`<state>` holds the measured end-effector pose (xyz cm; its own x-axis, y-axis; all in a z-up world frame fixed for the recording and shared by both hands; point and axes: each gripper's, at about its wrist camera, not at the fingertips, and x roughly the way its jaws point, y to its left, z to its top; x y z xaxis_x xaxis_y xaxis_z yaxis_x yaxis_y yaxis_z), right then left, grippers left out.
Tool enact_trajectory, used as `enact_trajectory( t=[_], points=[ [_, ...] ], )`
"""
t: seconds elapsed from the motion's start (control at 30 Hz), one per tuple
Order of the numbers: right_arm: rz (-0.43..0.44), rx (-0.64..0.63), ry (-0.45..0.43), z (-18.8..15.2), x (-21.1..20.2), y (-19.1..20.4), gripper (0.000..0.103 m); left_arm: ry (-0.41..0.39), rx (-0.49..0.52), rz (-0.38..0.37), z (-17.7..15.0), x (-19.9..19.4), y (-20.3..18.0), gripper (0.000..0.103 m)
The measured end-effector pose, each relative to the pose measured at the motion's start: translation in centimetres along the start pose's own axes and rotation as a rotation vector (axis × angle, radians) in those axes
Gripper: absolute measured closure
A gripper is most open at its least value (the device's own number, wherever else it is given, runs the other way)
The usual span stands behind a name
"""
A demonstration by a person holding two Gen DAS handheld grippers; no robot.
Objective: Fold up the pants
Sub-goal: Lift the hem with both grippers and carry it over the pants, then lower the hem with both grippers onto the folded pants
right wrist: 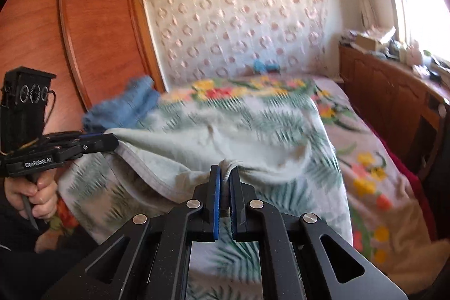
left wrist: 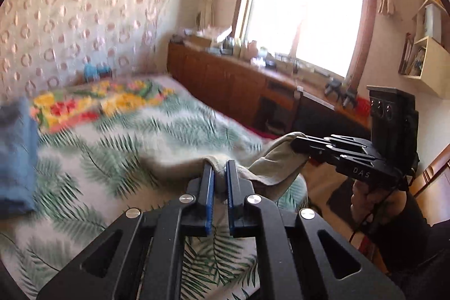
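The pants (left wrist: 277,159) are light khaki and hang lifted above the bed, stretched between both grippers. In the left wrist view my left gripper (left wrist: 220,164) is shut on a bunched edge of the cloth, pinched between its blue pads. My right gripper (left wrist: 294,144) enters from the right, held by a hand, and clamps another part of the same edge. In the right wrist view the right gripper (right wrist: 225,172) is shut on a fold of the pants (right wrist: 197,145), and the left gripper (right wrist: 114,142) grips the cloth's far left corner. The lower part of the pants drapes out of sight.
The bed has a fern-print sheet (left wrist: 118,148) and a floral blanket (left wrist: 98,100) near the headboard. A blue folded cloth (right wrist: 126,106) lies at the bed's left side. A wooden cabinet (left wrist: 230,78) runs under the window; a wardrobe (right wrist: 92,33) stands at the left.
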<state>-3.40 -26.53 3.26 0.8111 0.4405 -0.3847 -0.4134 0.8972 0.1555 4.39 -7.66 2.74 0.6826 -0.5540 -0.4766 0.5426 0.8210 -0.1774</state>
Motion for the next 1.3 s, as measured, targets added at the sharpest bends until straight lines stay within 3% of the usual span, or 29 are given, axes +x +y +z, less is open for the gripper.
enact_trajectory(
  t=[0.2, 0.37, 0.57, 0.7, 0.8, 0.97, 1.13, 1.3],
  points=[
    [0.038, -0.096, -0.109, 4.9, -1.7, 3.6, 0.098, -0.091, 0.06, 0.066, 3.8, -4.6, 0.1, 0.094],
    [0.067, -0.151, -0.148, 8.3, -0.8, 6.0, 0.098, -0.105, 0.059, 0.123, 5.5, -4.9, 2.1, 0.094],
    [0.028, -0.215, -0.117, 12.5, 5.7, 7.4, 0.098, -0.102, 0.033, 0.217, 7.9, -1.8, 7.7, 0.095],
    [-0.013, -0.228, -0.114, 16.4, 10.4, 7.4, 0.098, -0.133, 0.07, 0.318, 12.3, -0.4, 11.0, 0.094],
    [-0.026, -0.208, -0.135, 18.8, 12.6, 7.7, 0.098, -0.144, 0.063, 0.333, 13.9, -0.6, 11.9, 0.095],
    [0.01, -0.158, -0.091, 17.3, 14.9, 7.5, 0.098, -0.093, 0.053, 0.338, 9.5, -0.1, 11.3, 0.094],
    [0.032, -0.197, 0.041, 10.8, 17.4, 8.1, 0.098, 0.028, -0.013, 0.309, 0.8, 1.5, 10.8, 0.094],
    [0.095, -0.149, 0.193, 3.3, 19.3, 8.5, 0.098, 0.144, -0.147, 0.245, -7.9, 2.8, 10.3, 0.094]
  ],
)
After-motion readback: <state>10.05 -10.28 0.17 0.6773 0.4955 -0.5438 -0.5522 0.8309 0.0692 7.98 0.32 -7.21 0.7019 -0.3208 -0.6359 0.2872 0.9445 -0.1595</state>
